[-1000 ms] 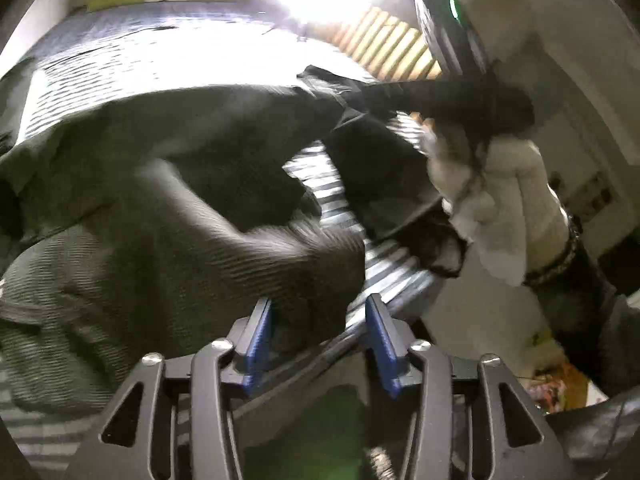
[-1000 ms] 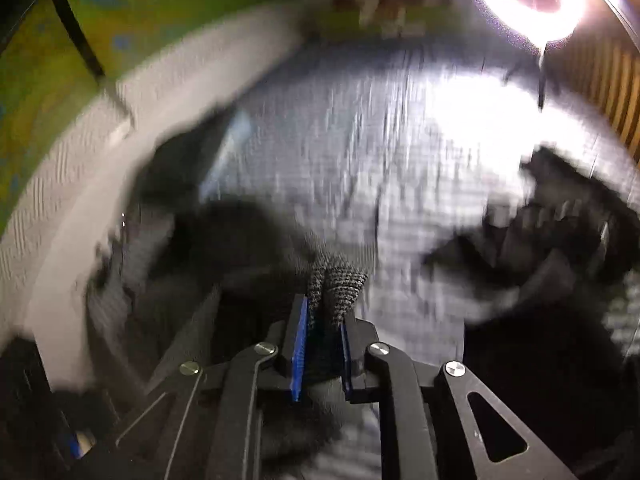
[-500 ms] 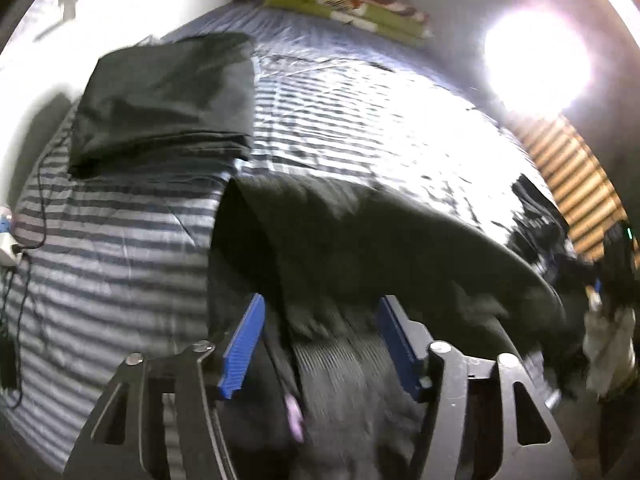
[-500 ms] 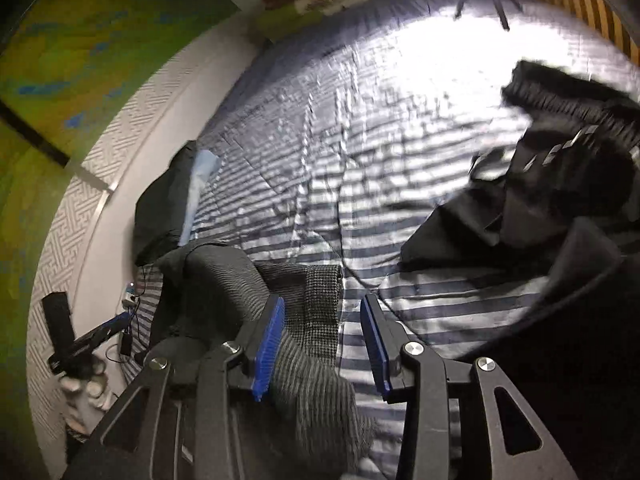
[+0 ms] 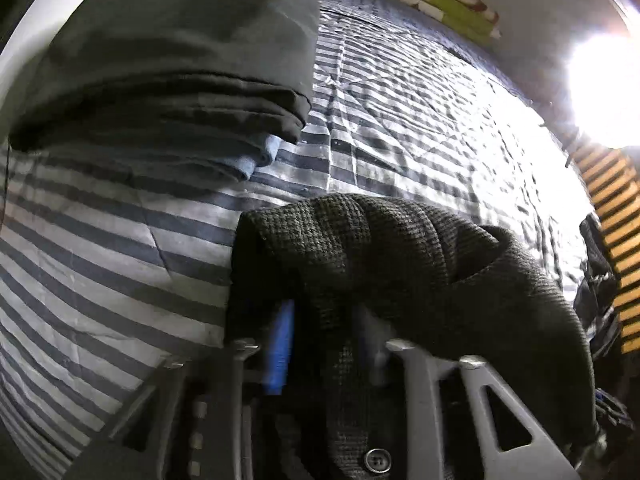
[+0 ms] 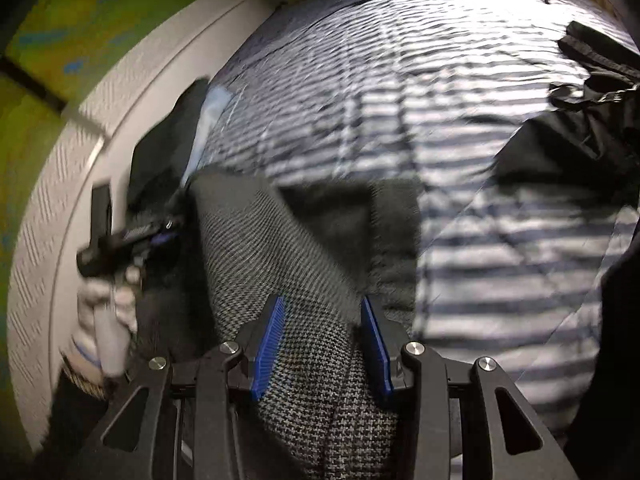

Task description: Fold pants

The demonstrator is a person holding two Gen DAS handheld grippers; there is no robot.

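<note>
Pants (image 6: 320, 392) of dark grey houndstooth weave lie bunched on the striped bed (image 5: 400, 120), one button showing. Right gripper (image 6: 322, 344) jaws spread around them; left gripper (image 5: 324, 344) jaws blurred, cannot tell.
</note>
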